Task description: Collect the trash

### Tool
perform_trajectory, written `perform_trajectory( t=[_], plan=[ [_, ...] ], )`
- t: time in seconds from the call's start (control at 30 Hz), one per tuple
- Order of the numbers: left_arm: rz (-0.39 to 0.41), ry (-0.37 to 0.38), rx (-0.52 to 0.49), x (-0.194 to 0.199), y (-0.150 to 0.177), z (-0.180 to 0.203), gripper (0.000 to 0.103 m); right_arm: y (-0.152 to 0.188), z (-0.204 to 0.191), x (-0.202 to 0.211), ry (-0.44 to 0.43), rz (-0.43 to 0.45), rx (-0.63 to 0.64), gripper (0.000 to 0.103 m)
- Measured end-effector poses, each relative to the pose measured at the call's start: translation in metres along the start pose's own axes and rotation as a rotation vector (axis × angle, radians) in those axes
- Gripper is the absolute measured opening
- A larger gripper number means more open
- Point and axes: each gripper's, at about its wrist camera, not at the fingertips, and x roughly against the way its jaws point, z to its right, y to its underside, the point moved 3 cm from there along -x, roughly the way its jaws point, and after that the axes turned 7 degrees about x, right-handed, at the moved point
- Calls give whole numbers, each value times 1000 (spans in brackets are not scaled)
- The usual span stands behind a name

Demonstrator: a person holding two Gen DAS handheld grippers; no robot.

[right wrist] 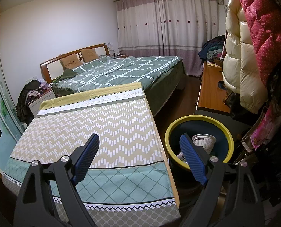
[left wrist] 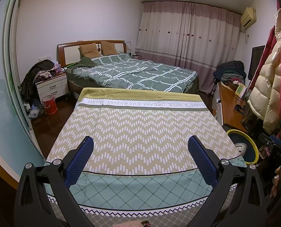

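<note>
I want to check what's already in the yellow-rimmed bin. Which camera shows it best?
The right wrist view: the bin sits close, its opening facing the camera, with a white cup inside. The left wrist view catches only part of its rim at the right edge.

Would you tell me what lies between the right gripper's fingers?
Nothing held: right gripper is open. The right wrist view shows only patterned tablecloth and the yellow-rimmed bin edge beyond.
</note>
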Motion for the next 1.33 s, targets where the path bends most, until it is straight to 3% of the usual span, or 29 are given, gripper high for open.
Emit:
perform_trajectory(
  t=[1.03,1.23,1.33],
  plan=[
    [-29,19,2,-10,2,-3,98,4,-1,-7,-3,-13,3,82],
    [-89,-3,1,-45,-6,-9,98,-4,-8,-25,-16,-29,25,83],
    [-141,-17,7,-80,-12,-16,98,-13,-17,-49,-20,-52,50,90]
  ],
)
